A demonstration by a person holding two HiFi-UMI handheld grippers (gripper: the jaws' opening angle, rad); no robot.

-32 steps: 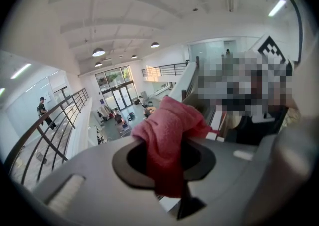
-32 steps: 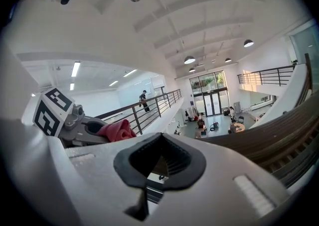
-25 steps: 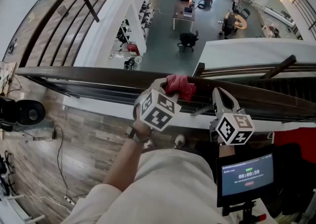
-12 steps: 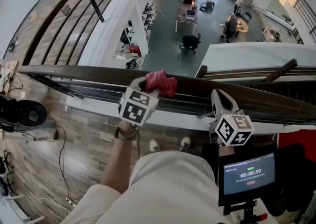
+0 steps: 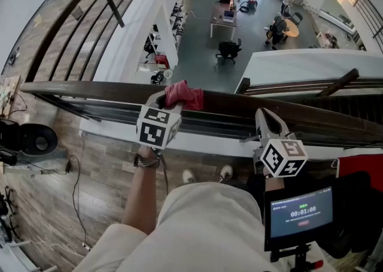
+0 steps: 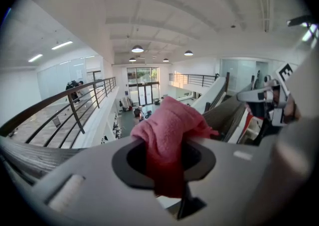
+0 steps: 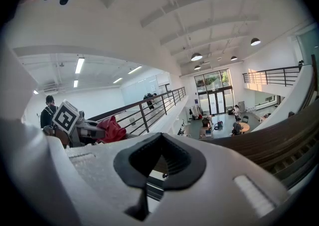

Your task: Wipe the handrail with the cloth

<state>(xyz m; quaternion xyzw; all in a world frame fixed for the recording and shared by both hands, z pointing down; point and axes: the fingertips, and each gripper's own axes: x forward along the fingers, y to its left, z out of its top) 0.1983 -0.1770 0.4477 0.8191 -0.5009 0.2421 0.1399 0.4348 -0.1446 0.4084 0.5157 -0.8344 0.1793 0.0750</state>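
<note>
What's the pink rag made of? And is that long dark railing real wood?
The cloth looks like soft fabric, maybe fleece or terry: its surface is fuzzy and matte, and it bunches into floppy folds. The handrail looks like dark brown wood with a slight sheen. Long streaks like grain run along it, though it could be a wood-look coating.

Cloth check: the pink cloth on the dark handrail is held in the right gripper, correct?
No, it is the left gripper that holds the pink cloth on the dark handrail; the left gripper view shows it pinched between the fingers. The right gripper is shut on nothing.
</note>
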